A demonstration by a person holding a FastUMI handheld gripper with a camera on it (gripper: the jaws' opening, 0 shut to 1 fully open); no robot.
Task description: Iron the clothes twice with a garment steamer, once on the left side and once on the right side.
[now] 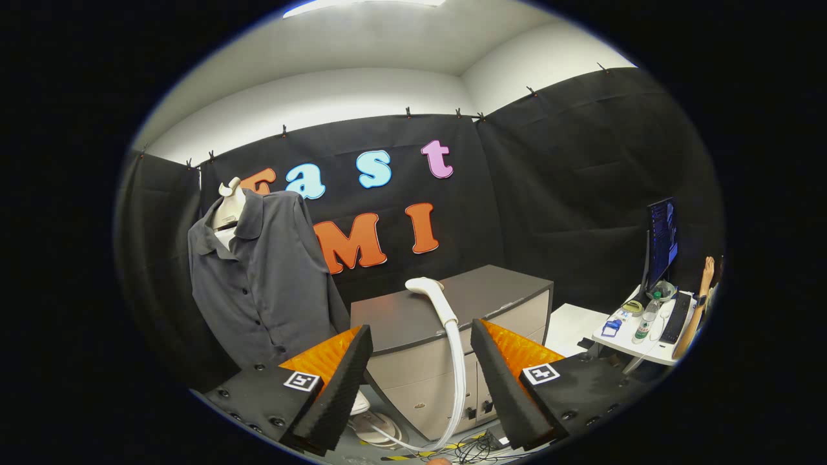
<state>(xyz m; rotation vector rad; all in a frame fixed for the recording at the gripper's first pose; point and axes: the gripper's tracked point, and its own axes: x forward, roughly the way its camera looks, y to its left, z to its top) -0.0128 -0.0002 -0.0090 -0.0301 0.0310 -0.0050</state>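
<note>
A grey button-up shirt (265, 278) hangs on a pale mannequin torso (229, 203) to the left, beyond my left finger. The white steamer head (434, 298) lies on the front edge of a dark-topped cabinet (452, 310), straight ahead between and beyond my fingers. Its white hose (459, 381) drops down the cabinet front to a base unit (375, 427) on the floor. My gripper (422, 336) is open with nothing between the fingers, a short way back from the steamer head.
A white desk (646, 345) at the right carries a monitor (661, 240), a keyboard and a bottle. A person's arm (698, 310) rests there. Cables (468, 449) lie on the floor below the cabinet.
</note>
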